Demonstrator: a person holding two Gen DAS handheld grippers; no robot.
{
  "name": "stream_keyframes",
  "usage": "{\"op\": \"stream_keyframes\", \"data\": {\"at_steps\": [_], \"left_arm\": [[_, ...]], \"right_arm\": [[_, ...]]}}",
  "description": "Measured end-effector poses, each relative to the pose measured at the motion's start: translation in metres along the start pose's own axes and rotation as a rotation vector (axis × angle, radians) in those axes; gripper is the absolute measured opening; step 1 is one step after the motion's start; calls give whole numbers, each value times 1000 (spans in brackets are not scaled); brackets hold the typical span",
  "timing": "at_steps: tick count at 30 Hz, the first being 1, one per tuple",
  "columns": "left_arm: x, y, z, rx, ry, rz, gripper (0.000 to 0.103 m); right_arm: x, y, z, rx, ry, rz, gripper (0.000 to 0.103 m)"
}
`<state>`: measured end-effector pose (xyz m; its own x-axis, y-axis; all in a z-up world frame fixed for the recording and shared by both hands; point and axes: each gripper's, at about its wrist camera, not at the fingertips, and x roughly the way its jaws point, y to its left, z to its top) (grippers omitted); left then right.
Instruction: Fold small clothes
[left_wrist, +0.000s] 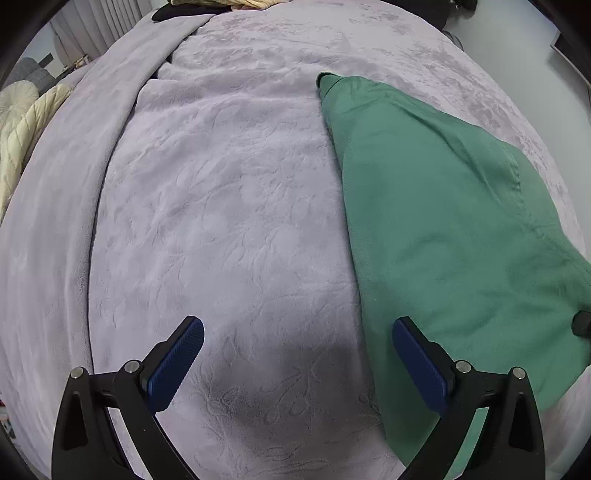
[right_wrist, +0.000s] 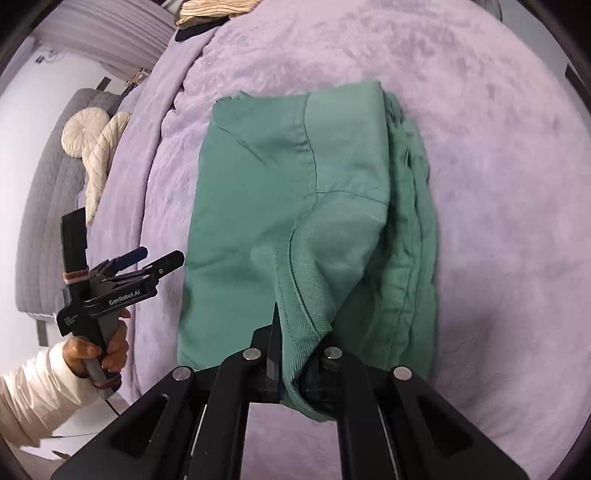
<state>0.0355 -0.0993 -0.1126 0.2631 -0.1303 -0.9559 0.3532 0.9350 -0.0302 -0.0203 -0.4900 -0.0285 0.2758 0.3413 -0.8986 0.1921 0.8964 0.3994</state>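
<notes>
Pinching ribbed hem of green garment (right_wrist: 295, 184), right gripper (right_wrist: 295, 354) clamped tight; left gripper (left_wrist: 297, 354) spread wide, empty, above lilac bed blanket (left_wrist: 221, 184).

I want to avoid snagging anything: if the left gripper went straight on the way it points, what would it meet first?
Most likely the bare lilac blanket. The left gripper is open, and the green garment lies off to its right side, though depth is unclear.
</notes>
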Motion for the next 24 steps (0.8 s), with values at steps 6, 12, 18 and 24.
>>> {"op": "stream_keyframes", "data": {"at_steps": [6, 12, 18, 24], "left_arm": [[13, -23, -8, 12, 2, -19, 102], [4, -13, 0, 33, 7, -1, 102], [-20, -9, 8, 47, -33, -24, 102], [-7, -41, -30, 135, 26, -51, 102]], "right_arm": [[48, -73, -43, 242, 108, -63, 4], [20, -88, -52, 389, 35, 51, 9], [-39, -45, 6, 227, -163, -10, 14], [9, -26, 76, 145, -161, 0, 14]]}}
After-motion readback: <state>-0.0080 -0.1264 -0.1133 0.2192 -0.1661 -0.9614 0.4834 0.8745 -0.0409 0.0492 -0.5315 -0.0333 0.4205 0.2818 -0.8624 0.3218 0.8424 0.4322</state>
